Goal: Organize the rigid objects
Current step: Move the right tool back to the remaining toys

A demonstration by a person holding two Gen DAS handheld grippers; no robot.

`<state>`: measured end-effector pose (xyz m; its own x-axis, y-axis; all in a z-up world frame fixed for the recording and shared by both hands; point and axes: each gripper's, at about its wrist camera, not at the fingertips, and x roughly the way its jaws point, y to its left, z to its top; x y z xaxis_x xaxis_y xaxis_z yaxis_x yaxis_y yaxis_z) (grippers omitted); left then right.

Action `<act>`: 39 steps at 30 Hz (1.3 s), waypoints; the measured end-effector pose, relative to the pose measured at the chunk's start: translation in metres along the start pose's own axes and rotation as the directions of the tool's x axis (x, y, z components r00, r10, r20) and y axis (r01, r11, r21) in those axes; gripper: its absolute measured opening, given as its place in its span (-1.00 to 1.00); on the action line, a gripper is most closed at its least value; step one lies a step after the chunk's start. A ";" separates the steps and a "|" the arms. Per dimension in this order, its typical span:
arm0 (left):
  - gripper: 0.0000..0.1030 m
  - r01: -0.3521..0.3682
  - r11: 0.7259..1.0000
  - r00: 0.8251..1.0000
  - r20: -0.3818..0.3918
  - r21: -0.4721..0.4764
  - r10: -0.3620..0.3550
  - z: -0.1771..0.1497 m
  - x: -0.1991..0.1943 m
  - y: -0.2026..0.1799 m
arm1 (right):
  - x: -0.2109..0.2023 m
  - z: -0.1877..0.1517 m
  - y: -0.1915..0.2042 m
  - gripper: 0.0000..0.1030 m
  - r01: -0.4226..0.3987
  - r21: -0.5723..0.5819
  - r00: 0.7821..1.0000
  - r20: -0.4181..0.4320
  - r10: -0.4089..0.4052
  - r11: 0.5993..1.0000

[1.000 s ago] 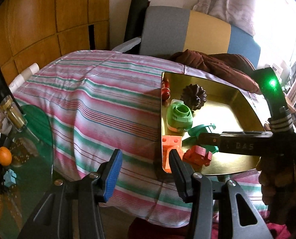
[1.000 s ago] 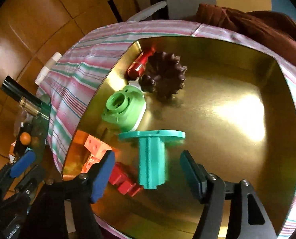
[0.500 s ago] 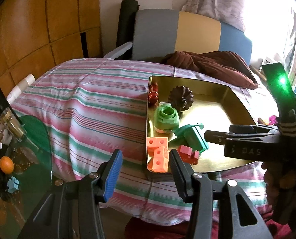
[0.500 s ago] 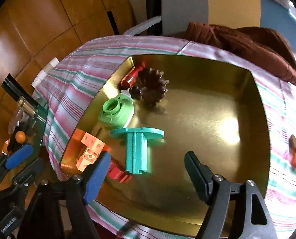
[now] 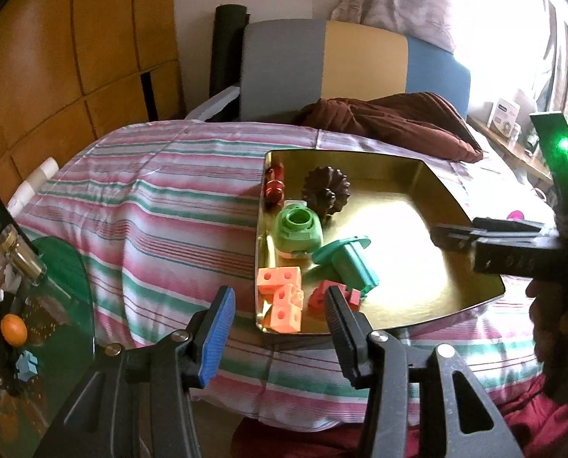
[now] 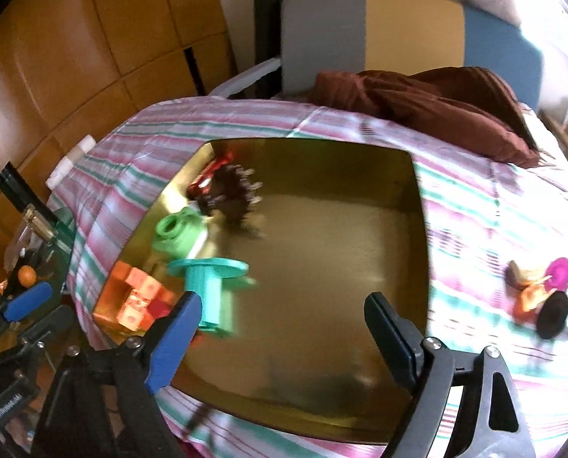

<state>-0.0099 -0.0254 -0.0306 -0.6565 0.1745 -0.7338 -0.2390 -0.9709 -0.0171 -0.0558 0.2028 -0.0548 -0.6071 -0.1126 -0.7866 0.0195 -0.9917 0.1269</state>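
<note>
I see the gold tray (image 6: 417,252) on the striped bed (image 5: 150,206), the teal flanged part (image 6: 207,286) lying inside it. My right tool (image 6: 280,328) is opening, empty; my left tool (image 5: 276,328) gapes half-wide, empty.

Held the left gripper (image 5: 278,311) part-open and empty, angled downward, while widening the jaws of the right gripper (image 6: 280,322), likewise tilted down with nothing between them.

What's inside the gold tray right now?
The gold tray holds a teal flanged part, green ring part, brown spiky piece, red cylinder, orange blocks and a red block, partly hidden.
</note>
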 end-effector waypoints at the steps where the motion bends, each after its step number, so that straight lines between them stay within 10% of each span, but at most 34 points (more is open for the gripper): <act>1: -0.05 0.003 1.000 1.000 0.000 0.006 -0.003 0.001 0.000 -0.002 | -0.003 0.000 -0.007 0.71 0.011 0.006 1.000 0.005 -0.011 1.000; 13: -0.05 0.055 0.992 0.998 0.000 0.112 -0.055 0.011 0.002 -0.046 | -0.053 0.000 -0.155 0.74 0.222 0.238 0.969 0.056 -0.241 0.946; 23: -0.05 0.100 0.970 0.995 -0.013 0.224 -0.099 0.020 0.006 -0.100 | -0.078 -0.049 -0.293 0.75 0.412 0.530 0.868 0.019 -0.496 0.742; 29: -0.05 0.152 0.948 0.988 -0.048 0.279 -0.145 0.027 0.017 -0.141 | -0.087 -0.079 -0.344 0.75 0.317 0.749 0.894 -0.031 -0.446 0.582; 39: -0.05 0.287 0.892 0.958 -0.125 0.350 -0.259 0.036 0.033 -0.214 | -0.088 -0.088 -0.350 0.76 0.253 0.804 0.922 -0.032 -0.386 0.538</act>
<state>-0.0062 0.1939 -0.0270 -0.4776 0.3983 -0.7831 -0.6518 -0.7583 0.0118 0.0607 0.5545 -0.0834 -0.5421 0.2768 -0.7934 -0.7818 -0.5123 0.3554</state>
